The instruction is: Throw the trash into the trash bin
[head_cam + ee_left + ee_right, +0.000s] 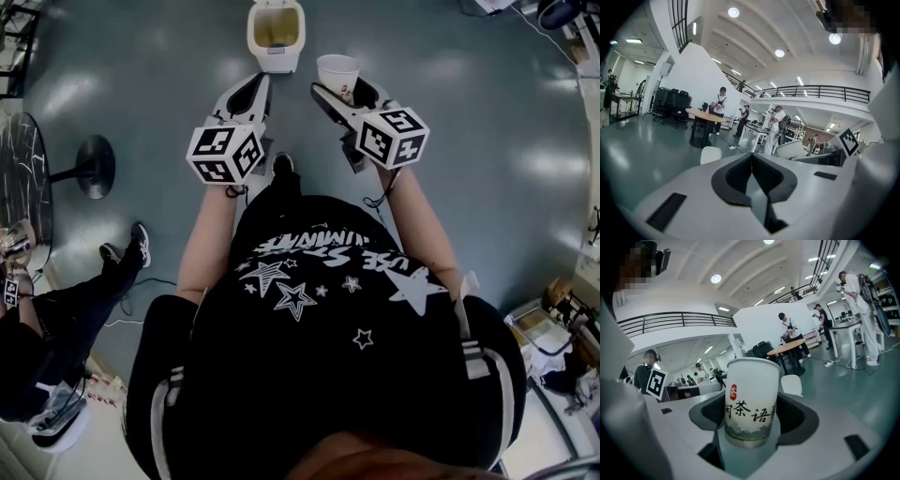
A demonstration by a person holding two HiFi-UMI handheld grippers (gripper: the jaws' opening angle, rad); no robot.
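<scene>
In the head view, the right claw [345, 94] was closed on a white paper cup with dark printed characters [337, 71]. The cup was upright with its open mouth facing up. The cream plastic trash bin [277, 34], its lid raised and its mouth open, stood on the grey-blue floor [169, 66] ahead of both claws. It lay beyond the cup and a little to its left, apart from it. The left claw [255, 84] pointed almost straight at the bin and looked about as near to it, but it carried nothing. We judged that the cup had to go forward and leftward over the bin's near rim, mouth side clear of the lid. Bare floor lay all round the bin. The dark round tabletop [19, 187] and a seated bystander were well off to the left.

In the left gripper view, the left claw [751, 158] had its dark pads pressed together at the tips with nothing between them. A pale rounded shape [710, 153] showed on the floor beyond it; we could not tell whether it was the bin.

In the right gripper view, the right claw [751, 427] gripped the paper cup [751, 401] low on its wall. The cup's long axis stood upright across the jaws, blocking the line ahead.
</scene>
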